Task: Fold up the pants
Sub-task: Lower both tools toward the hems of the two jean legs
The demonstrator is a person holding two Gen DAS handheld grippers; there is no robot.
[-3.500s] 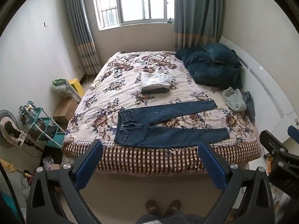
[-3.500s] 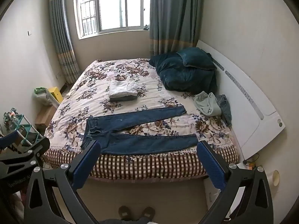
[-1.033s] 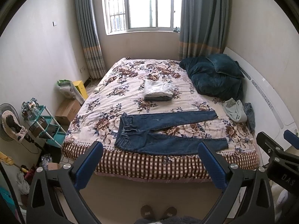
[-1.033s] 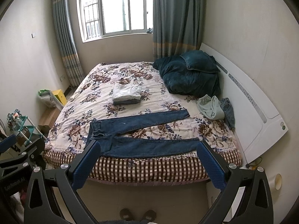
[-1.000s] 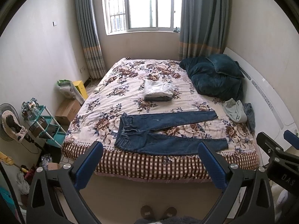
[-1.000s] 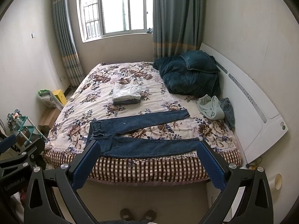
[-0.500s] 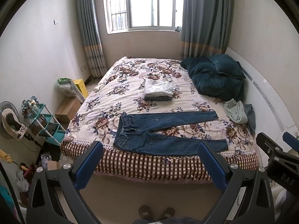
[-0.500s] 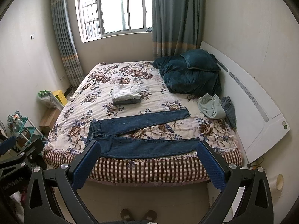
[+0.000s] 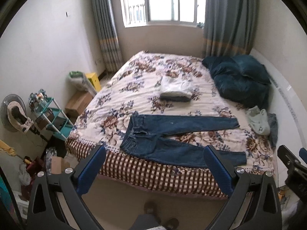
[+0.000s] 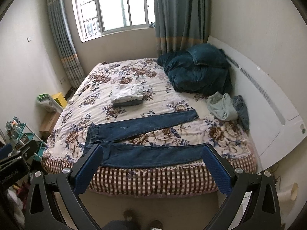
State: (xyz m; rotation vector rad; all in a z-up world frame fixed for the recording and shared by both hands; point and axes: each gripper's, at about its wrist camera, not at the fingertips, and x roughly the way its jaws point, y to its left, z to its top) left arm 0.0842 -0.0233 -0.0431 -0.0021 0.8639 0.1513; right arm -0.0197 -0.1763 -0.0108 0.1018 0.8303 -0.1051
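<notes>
Blue jeans (image 9: 172, 134) lie flat near the front edge of a bed with a floral cover (image 9: 134, 88), waist to the left, legs spread to the right. They also show in the right wrist view (image 10: 138, 140). My left gripper (image 9: 155, 164) is open and empty, held well back from the bed. My right gripper (image 10: 153, 164) is open and empty too, also back from the bed edge. The right gripper's body shows at the left wrist view's right edge (image 9: 293, 170).
A folded stack of clothes (image 10: 127, 94) sits mid-bed. A dark teal duvet (image 10: 197, 72) and crumpled garments (image 10: 224, 107) lie by the white headboard (image 10: 268, 99). A teal shelf (image 9: 55, 118), fan, boxes and bags stand left of the bed. My feet show on the floor below.
Both views have shifted: the left one has turned slightly and the bed sits a bit higher and further in frame. The jeans have not moved. Both grippers stay open.
</notes>
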